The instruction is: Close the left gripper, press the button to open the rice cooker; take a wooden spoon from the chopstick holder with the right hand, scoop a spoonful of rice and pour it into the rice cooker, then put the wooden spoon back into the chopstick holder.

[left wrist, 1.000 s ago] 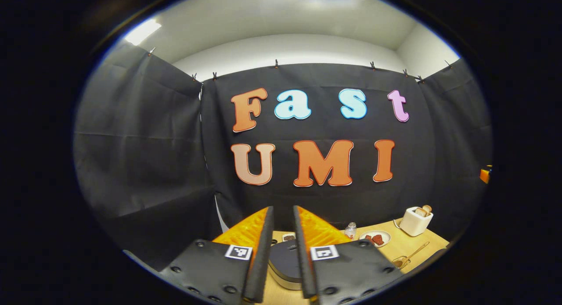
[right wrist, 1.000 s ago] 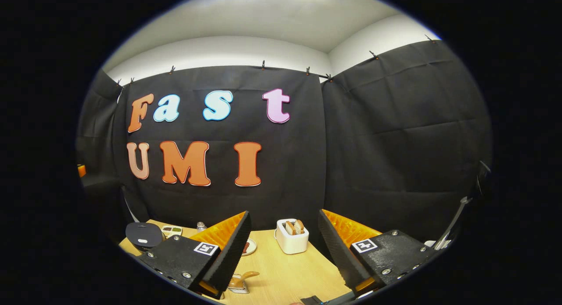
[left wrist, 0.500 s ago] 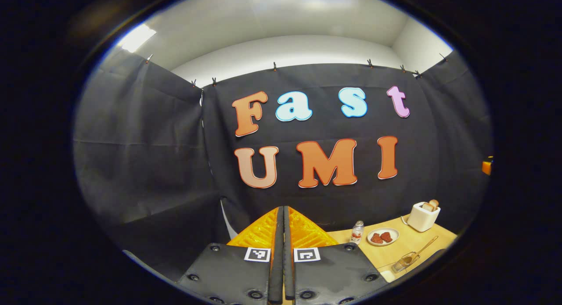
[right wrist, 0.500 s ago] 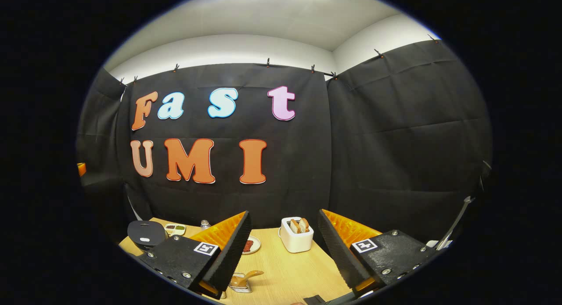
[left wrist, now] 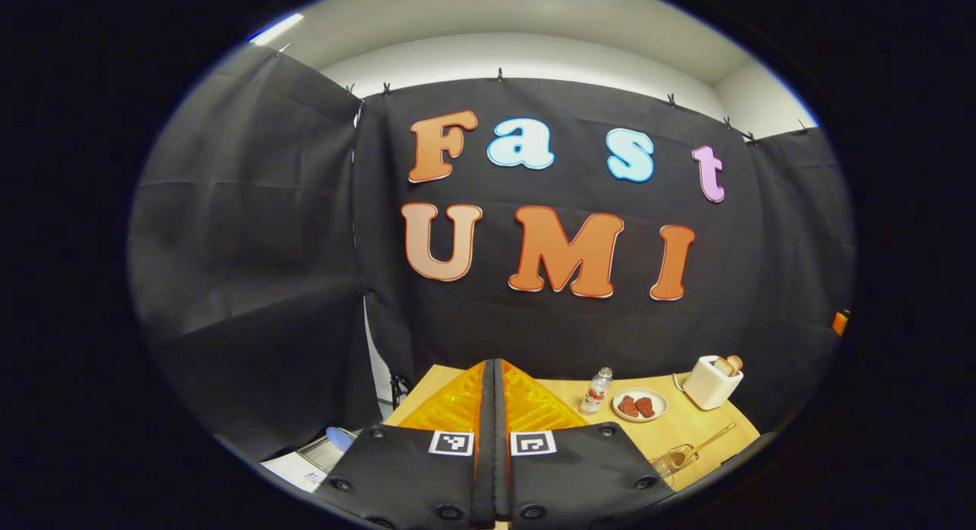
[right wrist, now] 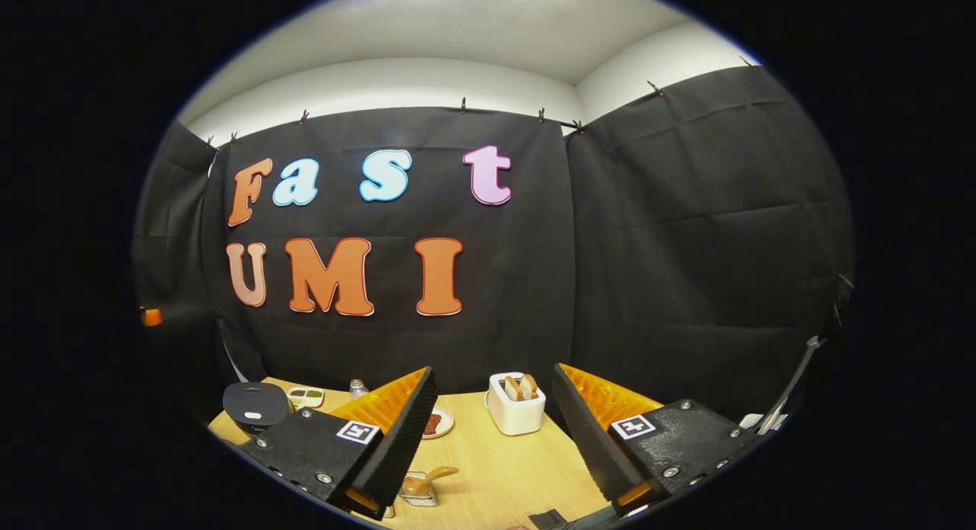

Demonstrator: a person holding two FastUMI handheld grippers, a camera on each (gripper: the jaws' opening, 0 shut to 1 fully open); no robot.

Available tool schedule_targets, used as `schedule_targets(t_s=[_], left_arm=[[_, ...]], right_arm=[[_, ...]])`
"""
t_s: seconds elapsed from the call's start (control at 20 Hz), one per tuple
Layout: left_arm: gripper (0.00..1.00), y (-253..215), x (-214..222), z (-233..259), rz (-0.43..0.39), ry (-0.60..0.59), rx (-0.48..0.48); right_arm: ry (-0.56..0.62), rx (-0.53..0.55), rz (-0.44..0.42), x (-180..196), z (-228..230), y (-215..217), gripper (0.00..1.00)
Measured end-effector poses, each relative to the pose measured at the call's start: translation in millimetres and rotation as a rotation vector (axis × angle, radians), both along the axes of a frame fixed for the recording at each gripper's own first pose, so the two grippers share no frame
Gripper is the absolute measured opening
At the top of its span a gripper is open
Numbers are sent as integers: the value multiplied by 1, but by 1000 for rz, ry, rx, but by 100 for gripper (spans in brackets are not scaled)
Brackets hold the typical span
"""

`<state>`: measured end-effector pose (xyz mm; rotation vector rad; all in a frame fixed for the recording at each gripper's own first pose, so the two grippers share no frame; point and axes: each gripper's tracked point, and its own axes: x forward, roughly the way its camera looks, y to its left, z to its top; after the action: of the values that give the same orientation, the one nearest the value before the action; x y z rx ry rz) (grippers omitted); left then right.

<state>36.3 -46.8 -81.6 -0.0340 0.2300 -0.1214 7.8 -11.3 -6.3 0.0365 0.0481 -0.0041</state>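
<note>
dark round-lidded rice cooker [right wrist: 254,404]: 1 | white toaster [right wrist: 517,414]: 1 | small clear bottle [left wrist: 595,393]: 1 | white round plate [left wrist: 639,405]: 1 | wooden spoon [right wrist: 425,480]: 1

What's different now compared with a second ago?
The left gripper has closed: its fingers were apart, now they meet on nothing, and its view has tilted downward. The right gripper stays open above the table; the rice cooker is still shut.

A white toaster [right wrist: 516,415] holding bread slices stands on the wooden table [right wrist: 503,469], near a plate [left wrist: 640,405] of red food and a small bottle [left wrist: 597,390].
</note>
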Motion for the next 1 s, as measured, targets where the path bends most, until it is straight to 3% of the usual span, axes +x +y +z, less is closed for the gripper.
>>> schedule_targets(t_s=[0.5,0.55,0.6,0.8,0.85,0.9,1.0], left_arm=[[4,-67,40,-132,-115,282,-40],[0,-71,45,-144,-127,305,-33],[4,-73,51,-155,-129,319,-20],[0,-97,59,-201,-164,410,-17],[4,-97,61,-212,-168,429,2],[0,-98,64,-220,-165,436,19],[4,-104,63,-233,-167,464,18]], right_arm=[[68,-8,-32,2,-25,-8,95],[77,-8,-36,3,-30,-10,95],[85,-6,-39,3,-33,-11,95],[124,8,-55,3,-48,-17,95],[131,9,-63,3,-51,-20,95],[134,9,-68,3,-52,-21,95],[141,7,-77,3,-56,-24,95]])
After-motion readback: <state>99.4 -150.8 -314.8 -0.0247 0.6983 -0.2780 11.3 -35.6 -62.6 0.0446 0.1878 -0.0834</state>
